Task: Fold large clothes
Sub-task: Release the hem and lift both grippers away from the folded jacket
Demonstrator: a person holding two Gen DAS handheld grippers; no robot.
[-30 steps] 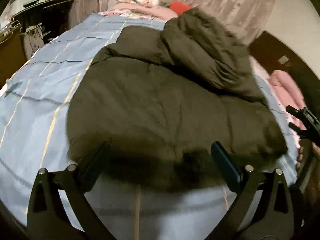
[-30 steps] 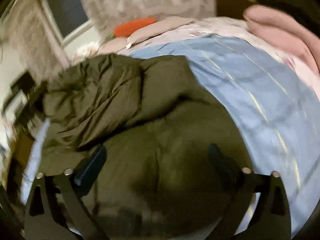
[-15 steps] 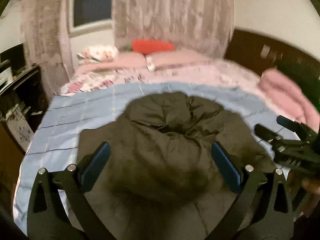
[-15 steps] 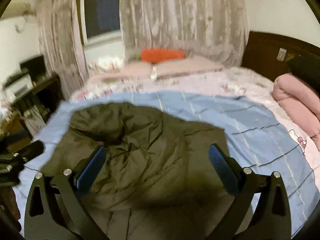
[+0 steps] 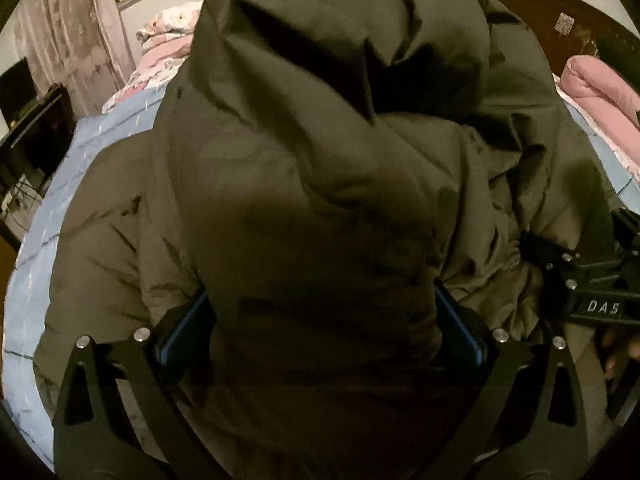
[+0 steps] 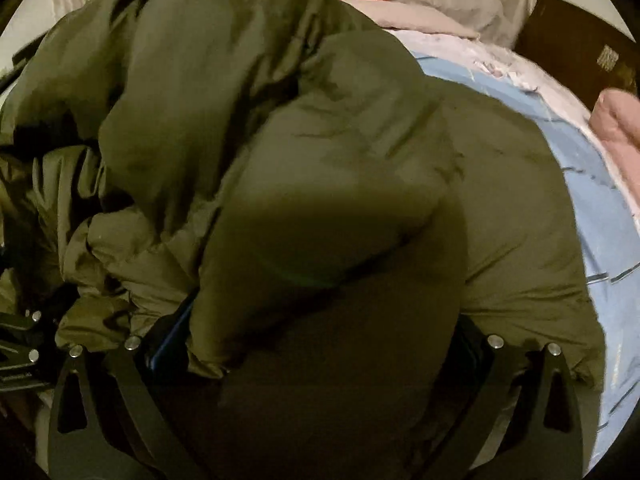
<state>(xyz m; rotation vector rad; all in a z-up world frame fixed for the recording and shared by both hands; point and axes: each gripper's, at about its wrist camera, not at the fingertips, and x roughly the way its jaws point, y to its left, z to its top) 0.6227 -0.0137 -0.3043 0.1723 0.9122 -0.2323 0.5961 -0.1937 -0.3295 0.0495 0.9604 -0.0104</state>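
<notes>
A bulky olive-green padded jacket [image 5: 320, 184] fills the left wrist view, its hood and upper part heaped up over the lower part. My left gripper [image 5: 322, 328] is open at full width, and thick jacket fabric bulges between its blue pads [image 5: 182, 330]. In the right wrist view the same jacket [image 6: 312, 168] rises in a rounded fold. My right gripper [image 6: 320, 340] is also open wide, with the fold lying between its fingers. The right gripper [image 5: 580, 280] shows at the left wrist view's right edge, pressed into the jacket.
The jacket lies on a bed with a light blue quilt [image 6: 600, 216]. A pink rolled blanket [image 5: 600, 92] sits at the right, a dark headboard [image 6: 576, 44] behind it. Pillows [image 6: 420, 20] and curtains are at the far end, dark furniture [image 5: 28, 136] at the left.
Both grippers have moved forward and down into the jacket. The jacket, flat on the quilt a second ago, now stands heaped up and fills both views.
</notes>
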